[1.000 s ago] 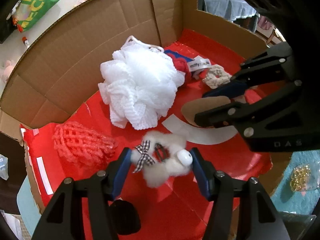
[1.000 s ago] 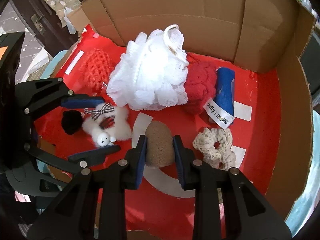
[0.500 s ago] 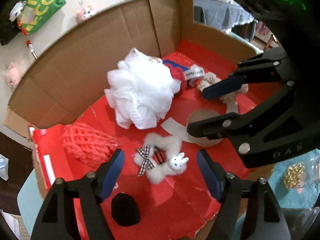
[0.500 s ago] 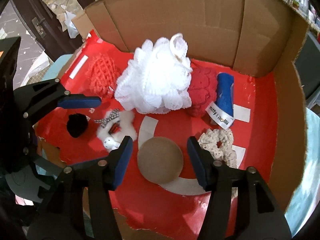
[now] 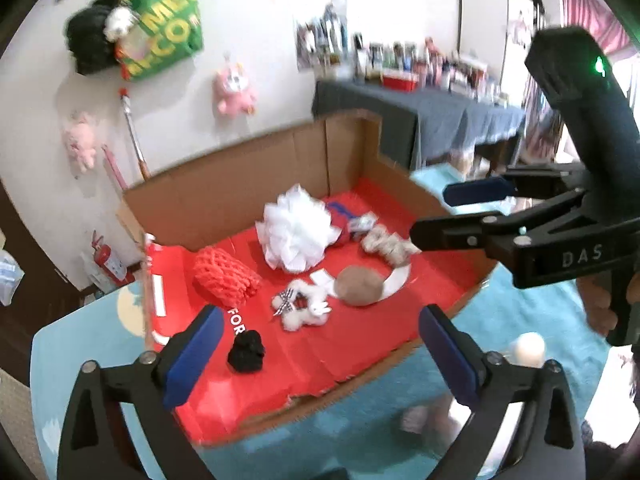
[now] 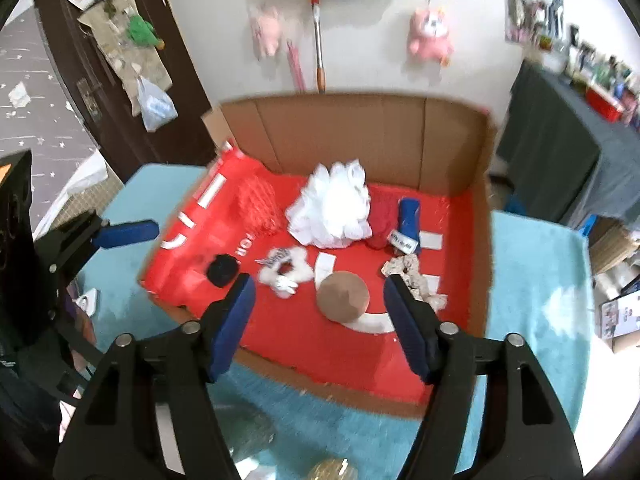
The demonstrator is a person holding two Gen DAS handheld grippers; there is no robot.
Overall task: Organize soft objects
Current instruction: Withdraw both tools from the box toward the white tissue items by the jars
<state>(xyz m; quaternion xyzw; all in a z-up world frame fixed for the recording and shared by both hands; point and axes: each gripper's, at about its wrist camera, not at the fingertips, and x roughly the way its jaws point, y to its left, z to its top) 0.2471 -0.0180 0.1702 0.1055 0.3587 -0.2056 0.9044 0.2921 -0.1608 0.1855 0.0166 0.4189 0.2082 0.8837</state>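
Hovering over the box, both grippers empty and opening up

Left gripper (image 5: pixel 318 354) has its jaws spreading wide with nothing between them; the white fluffy scrunchie (image 5: pixel 301 307) sits in the cardboard box (image 5: pixel 248 184) toward 12 o'clock from it, black pom (image 5: pixel 247 351) at about 9. Right gripper (image 6: pixel 318 316) is also opening, nothing clamped; the tan puff (image 6: pixel 343 297) lies on the red liner (image 6: pixel 304 344) below, between its fingers in view but not touching, white mesh loofah (image 6: pixel 330 210) further off at 12.
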